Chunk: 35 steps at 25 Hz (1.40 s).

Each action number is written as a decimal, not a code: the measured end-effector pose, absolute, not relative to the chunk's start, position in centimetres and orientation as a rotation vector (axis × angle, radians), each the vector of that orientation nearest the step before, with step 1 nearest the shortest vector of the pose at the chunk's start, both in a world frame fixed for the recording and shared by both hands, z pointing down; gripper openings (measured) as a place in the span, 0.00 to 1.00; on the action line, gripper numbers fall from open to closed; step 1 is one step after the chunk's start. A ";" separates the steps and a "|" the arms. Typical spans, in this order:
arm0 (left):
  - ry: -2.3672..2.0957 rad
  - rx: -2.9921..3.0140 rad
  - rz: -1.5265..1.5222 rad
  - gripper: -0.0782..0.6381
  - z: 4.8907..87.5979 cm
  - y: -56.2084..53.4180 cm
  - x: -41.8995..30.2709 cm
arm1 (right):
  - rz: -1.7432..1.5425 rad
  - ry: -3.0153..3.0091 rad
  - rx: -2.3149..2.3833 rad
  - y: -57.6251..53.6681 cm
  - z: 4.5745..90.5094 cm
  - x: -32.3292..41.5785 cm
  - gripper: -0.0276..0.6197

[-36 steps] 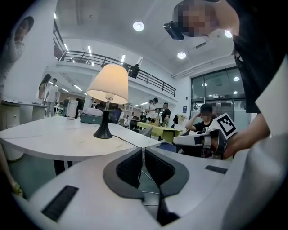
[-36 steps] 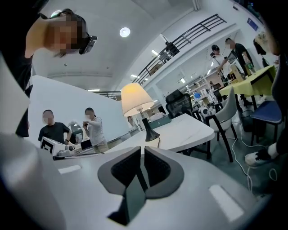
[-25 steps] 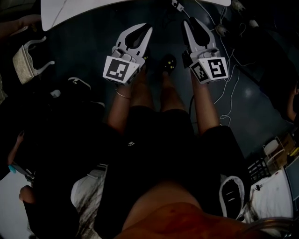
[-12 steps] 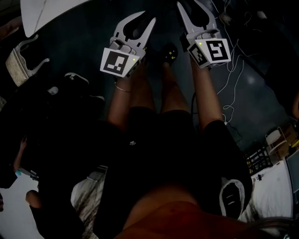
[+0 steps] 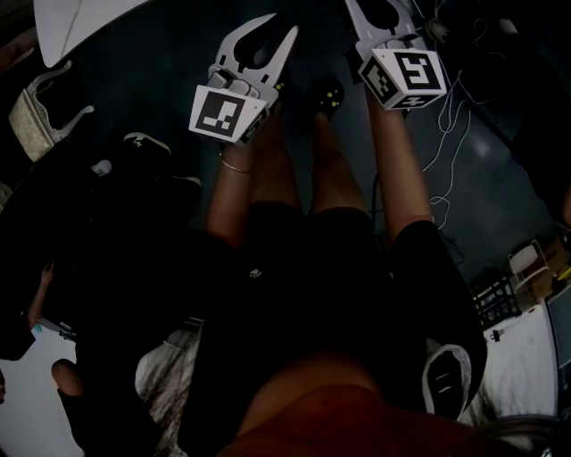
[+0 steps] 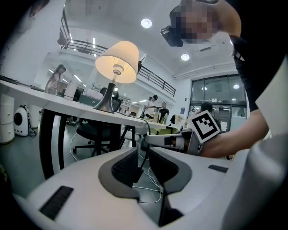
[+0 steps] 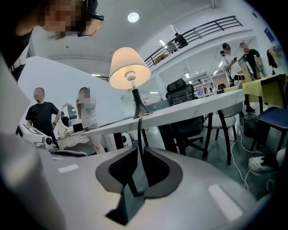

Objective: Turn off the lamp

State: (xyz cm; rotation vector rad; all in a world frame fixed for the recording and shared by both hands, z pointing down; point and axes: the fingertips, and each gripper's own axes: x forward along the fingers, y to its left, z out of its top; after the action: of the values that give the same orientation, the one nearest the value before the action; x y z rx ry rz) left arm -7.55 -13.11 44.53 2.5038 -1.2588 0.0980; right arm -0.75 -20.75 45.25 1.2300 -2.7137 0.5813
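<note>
The lamp [image 6: 117, 60] [image 7: 129, 67], cream shade on a dark stem, stands lit on the white table [image 6: 54, 105] [image 7: 198, 105]. Its black cord [image 6: 145, 146] [image 7: 139, 130] drops over the table edge. My left gripper [image 6: 143, 157] [image 5: 281, 27] has narrow jaws around the cord, with a dark piece of it against the left pad. My right gripper [image 7: 138, 157] [image 6: 148, 140] is closing its jaws on the same cord, which runs straight between the pads. In the dark head view the right gripper [image 5: 379, 11] reaches the top edge, fingertips cut off.
Office chairs [image 6: 92, 130] [image 7: 198, 126] stand under the table. White cables [image 5: 446, 134] trail over the dark floor at the right. A bag [image 5: 36, 112] lies at the left. People stand behind [image 7: 42, 114]. A yellow table [image 7: 265, 83] is far right.
In the head view both grippers have slid toward the top of the picture, further from the body. The right gripper's fingertips have passed beyond the top edge.
</note>
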 end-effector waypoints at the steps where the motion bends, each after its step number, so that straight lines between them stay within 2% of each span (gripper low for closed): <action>1: -1.254 2.502 0.099 0.20 44.6 -13.1 -7.5 | 0.590 -2.713 1.233 -20.8 45.3 -0.7 0.08; 17: -1.183 2.572 0.197 0.22 46.2 -13.7 -4.7 | 1.094 -2.950 1.013 -19.4 41.2 0.6 0.05; 33: -1.020 2.681 0.116 0.24 44.8 -16.5 -0.1 | 1.219 -3.039 0.941 -19.0 38.7 0.0 0.05; 35: -1.039 2.694 0.156 0.15 44.8 -16.5 -0.1 | 1.193 -3.049 0.956 -19.0 38.6 0.2 0.05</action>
State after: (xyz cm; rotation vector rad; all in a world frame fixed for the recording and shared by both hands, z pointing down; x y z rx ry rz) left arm -0.13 -16.49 44.76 2.6936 -1.0393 0.1560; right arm 0.20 -19.04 38.62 0.9562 -3.0490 1.1927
